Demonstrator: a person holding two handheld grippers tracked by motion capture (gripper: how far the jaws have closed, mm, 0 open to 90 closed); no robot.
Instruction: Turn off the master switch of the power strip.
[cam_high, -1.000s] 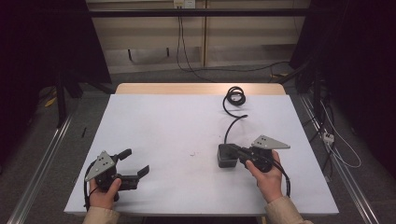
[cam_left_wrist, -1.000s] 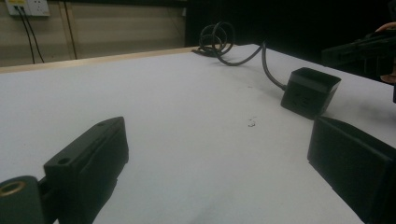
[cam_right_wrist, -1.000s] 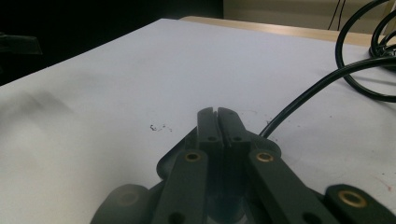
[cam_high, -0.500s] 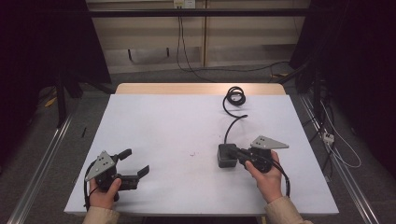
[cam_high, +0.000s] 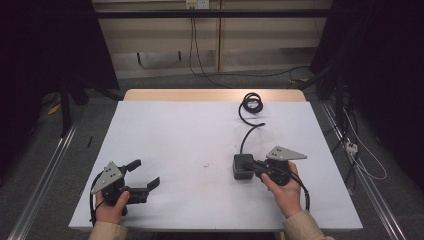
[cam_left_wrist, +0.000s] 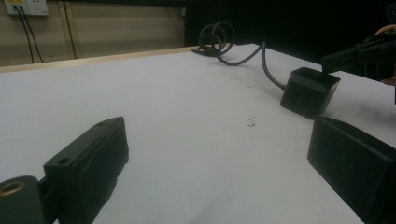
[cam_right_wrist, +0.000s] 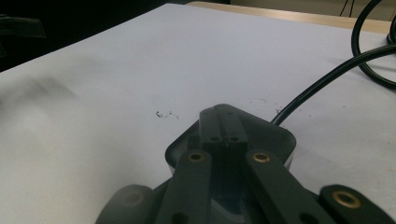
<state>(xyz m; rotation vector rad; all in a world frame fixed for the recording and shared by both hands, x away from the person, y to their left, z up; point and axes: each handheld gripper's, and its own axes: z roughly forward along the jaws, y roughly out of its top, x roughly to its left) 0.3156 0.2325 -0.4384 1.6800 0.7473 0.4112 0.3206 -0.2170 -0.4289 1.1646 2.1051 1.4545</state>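
A black power adapter (cam_high: 241, 169) lies on the white table (cam_high: 190, 135) right of the middle, its black cable (cam_high: 246, 134) running back to a coil (cam_high: 251, 103). My right gripper (cam_high: 251, 164) is shut, jaws pressed together with nothing between them, their tips just over the adapter's top (cam_right_wrist: 279, 135); whether they touch it I cannot tell. My left gripper (cam_high: 143, 175) rests near the front left corner, open and empty. In the left gripper view its jaws (cam_left_wrist: 224, 154) stand wide apart, with the adapter (cam_left_wrist: 309, 91) and the right gripper (cam_left_wrist: 362, 58) farther off.
A few dark specks (cam_high: 205, 164) mark the tabletop between the grippers. A wooden strip (cam_high: 210, 95) edges the table's far side, with a wall socket and hanging cables (cam_high: 194, 30) behind. Metal rails (cam_high: 45, 175) run along the floor on both sides.
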